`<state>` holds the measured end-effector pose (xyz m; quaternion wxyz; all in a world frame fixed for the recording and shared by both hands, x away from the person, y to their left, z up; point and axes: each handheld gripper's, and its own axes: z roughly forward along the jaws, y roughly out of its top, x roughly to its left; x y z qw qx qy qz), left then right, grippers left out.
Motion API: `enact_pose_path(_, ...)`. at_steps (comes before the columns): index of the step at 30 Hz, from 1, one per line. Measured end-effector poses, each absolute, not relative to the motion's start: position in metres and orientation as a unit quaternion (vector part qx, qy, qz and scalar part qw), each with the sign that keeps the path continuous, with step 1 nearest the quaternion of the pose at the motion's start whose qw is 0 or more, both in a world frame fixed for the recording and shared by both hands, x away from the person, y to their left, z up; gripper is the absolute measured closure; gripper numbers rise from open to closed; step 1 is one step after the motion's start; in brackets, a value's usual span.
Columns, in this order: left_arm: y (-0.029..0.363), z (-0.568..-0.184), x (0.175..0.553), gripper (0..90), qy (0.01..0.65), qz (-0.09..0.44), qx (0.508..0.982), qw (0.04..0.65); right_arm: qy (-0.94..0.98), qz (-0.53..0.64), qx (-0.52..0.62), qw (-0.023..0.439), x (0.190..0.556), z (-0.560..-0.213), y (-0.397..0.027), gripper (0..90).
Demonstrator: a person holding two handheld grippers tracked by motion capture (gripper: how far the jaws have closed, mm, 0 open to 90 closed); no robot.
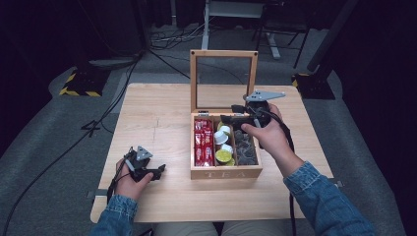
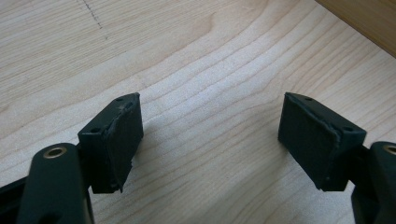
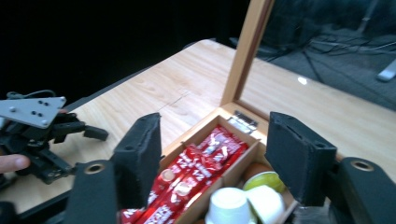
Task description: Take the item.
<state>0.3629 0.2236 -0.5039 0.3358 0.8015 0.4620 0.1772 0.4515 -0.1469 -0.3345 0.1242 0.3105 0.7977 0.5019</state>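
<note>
While its glass lid stands open, the wooden tea box shows three compartments

Red sachets, white cups, pale wooden box

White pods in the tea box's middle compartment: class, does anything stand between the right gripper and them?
Nothing visible does. The right gripper hovers open above the tea box, whose lid stands upright behind, and the white pods lie uncovered just below its jaws.

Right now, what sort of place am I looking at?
Likely a recording studio or lab, not a home: a lone wooden table stands on grey carpet amid dark surroundings, with cables and stand bases behind it.
</note>
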Motion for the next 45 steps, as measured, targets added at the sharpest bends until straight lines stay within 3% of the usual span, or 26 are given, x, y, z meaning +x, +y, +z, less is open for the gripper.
enact_pose_path(6, 0.224, -0.504, 0.361, 22.4, 0.46, 0.177, 0.802, 0.337, 0.814, 0.478, 0.309, 0.115, 0.449, -0.345, -0.136, 46.0)
enact_pose_path(14, 0.224, -0.504, 0.36, 22.4, 0.459, 0.177, 0.803, 0.337, 0.838, 0.448, 0.295, 0.102, 0.446, -0.36, -0.117, 50.6)
enact_pose_path(21, 0.224, -0.504, 0.36, 22.3, 0.459, 0.177, 0.803, 0.337, 0.848, 0.433, 0.284, 0.113, 0.445, -0.373, -0.105, 49.3)
enact_pose_path(45, 0.224, -0.504, 0.36, 22.2, 0.459, 0.177, 0.803, 0.337, 0.876, 0.353, 0.318, 0.082, 0.444, -0.415, -0.077, 45.2)
